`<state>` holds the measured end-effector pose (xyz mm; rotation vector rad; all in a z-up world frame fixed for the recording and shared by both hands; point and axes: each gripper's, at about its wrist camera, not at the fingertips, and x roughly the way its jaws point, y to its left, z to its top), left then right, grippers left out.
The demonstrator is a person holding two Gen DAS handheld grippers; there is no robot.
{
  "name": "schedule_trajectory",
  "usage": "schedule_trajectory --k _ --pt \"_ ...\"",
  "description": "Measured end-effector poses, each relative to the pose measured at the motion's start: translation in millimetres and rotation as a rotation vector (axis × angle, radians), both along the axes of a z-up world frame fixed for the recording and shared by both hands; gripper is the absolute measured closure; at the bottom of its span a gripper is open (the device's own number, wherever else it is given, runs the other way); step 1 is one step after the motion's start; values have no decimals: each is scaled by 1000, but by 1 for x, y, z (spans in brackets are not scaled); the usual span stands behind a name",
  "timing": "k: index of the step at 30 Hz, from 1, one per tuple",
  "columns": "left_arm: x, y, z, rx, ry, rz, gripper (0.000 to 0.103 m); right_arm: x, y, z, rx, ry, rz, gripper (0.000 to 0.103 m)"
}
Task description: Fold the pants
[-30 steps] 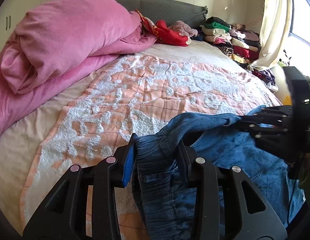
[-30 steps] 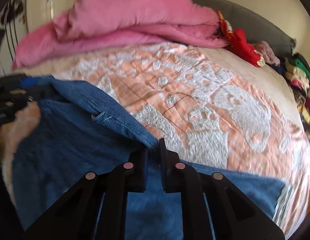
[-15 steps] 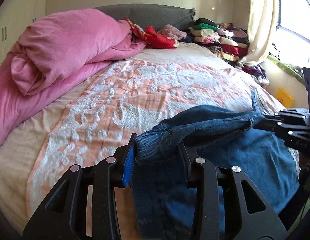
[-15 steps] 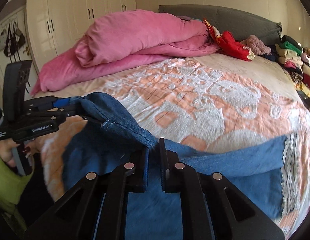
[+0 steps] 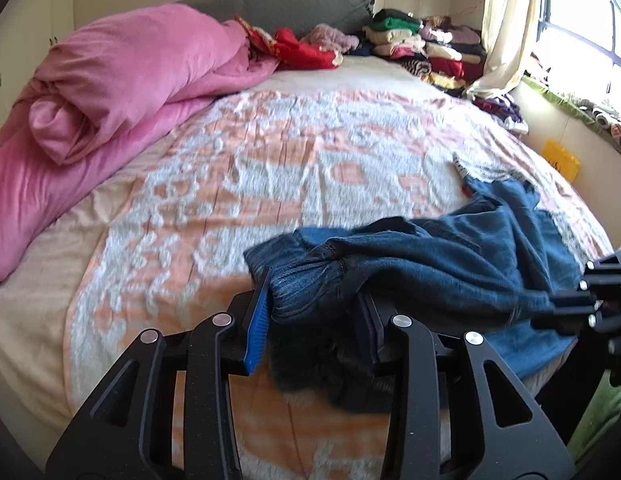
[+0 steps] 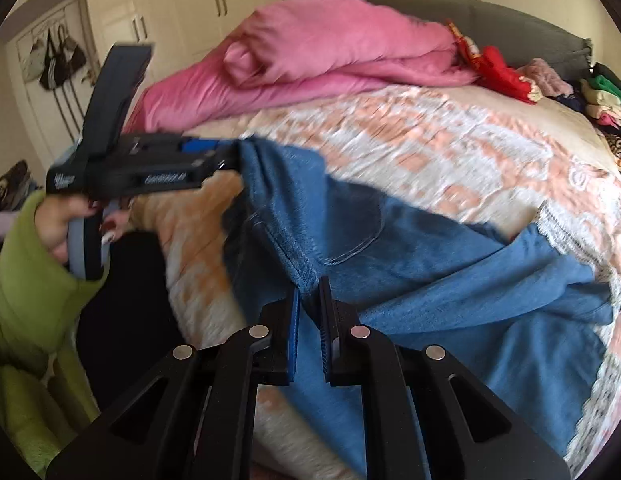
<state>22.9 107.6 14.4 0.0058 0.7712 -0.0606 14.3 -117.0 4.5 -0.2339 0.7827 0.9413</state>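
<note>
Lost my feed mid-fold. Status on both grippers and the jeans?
Left gripper shut on bunched waistband. Right gripper shut on a seam edge. Jeans partly lifted, legs trailing on the bedspread. Pink duvet well clear.

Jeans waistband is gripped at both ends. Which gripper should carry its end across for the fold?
Probably the right. The right gripper pinches a thin seam edge of the jeans, with the legs spread beside it. The left gripper clamps a thick bunched wad near the bed's edge, so it better serves as anchor.
</note>
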Motion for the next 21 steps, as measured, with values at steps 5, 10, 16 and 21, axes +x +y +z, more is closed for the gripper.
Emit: schedule_trajectory --k 5,10,16,21 --pt "-9 5 -9 3 38 14 70 -19 13 -20 -21 55 45 95" --pt "-12 17 -27 -40 117 42 67 -13 18 -36 -44 125 12 95" --pt "-34 32 -23 -116 130 54 64 -12 22 -45 -88 98 -15 95" --pt "-51 18 6 -122 61 23 71 -13 24 -53 -119 84 -20 92"
